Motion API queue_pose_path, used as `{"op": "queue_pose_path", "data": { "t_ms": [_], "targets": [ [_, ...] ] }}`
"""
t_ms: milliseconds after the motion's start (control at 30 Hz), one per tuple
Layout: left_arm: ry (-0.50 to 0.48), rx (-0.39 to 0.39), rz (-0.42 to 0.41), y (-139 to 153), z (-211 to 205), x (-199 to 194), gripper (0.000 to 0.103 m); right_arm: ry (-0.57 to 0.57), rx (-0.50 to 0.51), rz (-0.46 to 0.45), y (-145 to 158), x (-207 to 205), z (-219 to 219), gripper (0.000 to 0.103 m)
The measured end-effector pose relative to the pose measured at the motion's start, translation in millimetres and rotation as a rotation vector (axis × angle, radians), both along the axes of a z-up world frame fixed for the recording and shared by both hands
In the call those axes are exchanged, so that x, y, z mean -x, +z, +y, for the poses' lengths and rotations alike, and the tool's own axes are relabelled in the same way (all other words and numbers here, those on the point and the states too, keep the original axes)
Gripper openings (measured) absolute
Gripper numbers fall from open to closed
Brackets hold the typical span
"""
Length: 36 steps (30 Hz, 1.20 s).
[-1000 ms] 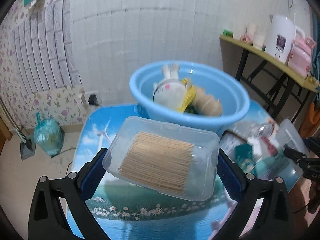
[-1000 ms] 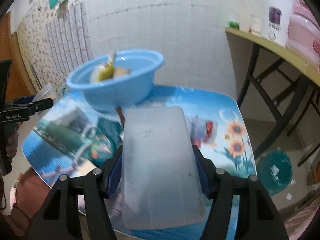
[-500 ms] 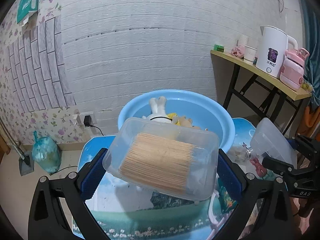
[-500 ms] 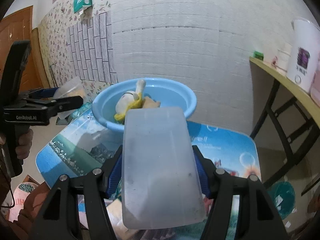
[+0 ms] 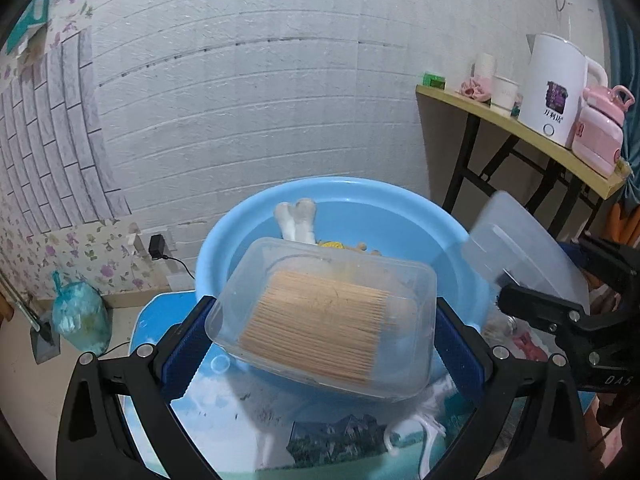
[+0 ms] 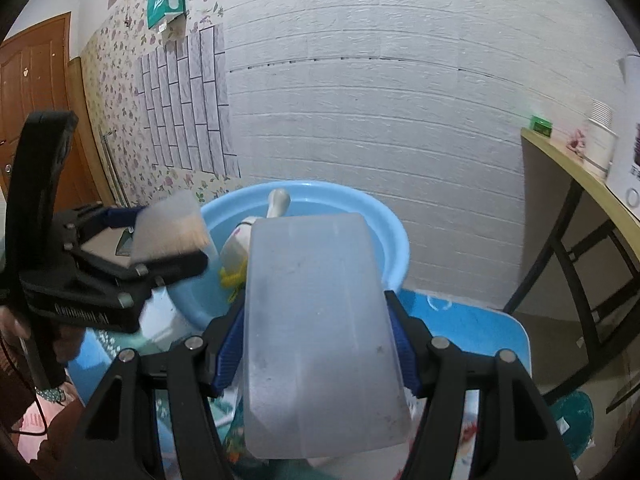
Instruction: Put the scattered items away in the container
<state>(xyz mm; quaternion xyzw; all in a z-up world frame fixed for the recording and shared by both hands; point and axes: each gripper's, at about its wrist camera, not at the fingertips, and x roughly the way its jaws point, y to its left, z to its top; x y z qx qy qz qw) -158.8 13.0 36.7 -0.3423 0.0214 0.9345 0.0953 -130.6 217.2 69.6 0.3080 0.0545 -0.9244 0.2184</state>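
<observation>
Most of the basin's point(image 5: 224, 248) contents are hidden behind the toothpick box point(image 5: 324, 316) in the left wrist view; only two pale toy legs point(image 5: 298, 218) are seen above it. In the right wrist view the lid point(image 6: 316, 332) covers much of the basin, and the toothpick box is blurred. The kettle point(image 6: 634, 160) is cut off by the picture's edge.
</observation>
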Motion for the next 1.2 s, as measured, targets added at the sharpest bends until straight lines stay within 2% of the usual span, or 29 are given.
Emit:
{"op": "queue_pose_path", "data": {
  "t_ms": [233, 400, 733, 800, 867, 1200],
  "targets": [
    [-0.005, -0.011, -0.03, -9.8, -2.1, 16.7, 0.101, 0.01, 0.008, -0.003, -1.2, 30.3, -12.0, 0.063],
    [-0.007, -0.048, -0.056, -13.4, -9.8, 21.7, 0.101, 0.015, 0.017, -0.014, -3.4, 48.6, -17.3, 0.063],
    [-0.029, -0.033, -0.02, -7.6, -7.9, 15.7, 0.101, 0.006, 0.02, -0.03, -4.2, 59.4, -25.5, 0.064],
    [-0.028, -0.041, -0.022, -7.6, -9.1, 12.5, 0.101, 0.011, 0.019, -0.015, -1.7, 56.9, -26.2, 0.068],
    [-0.021, -0.045, -0.026, -7.8, -10.8, 8.4, 0.101, 0.017, 0.021, 0.003, 1.8, 54.7, -26.2, 0.083],
    [0.013, -0.027, -0.04, -9.7, -16.5, -21.3, 0.101, -0.01, 0.027, 0.009, 7.4, 31.7, -8.8, 0.084]
  ]
}}
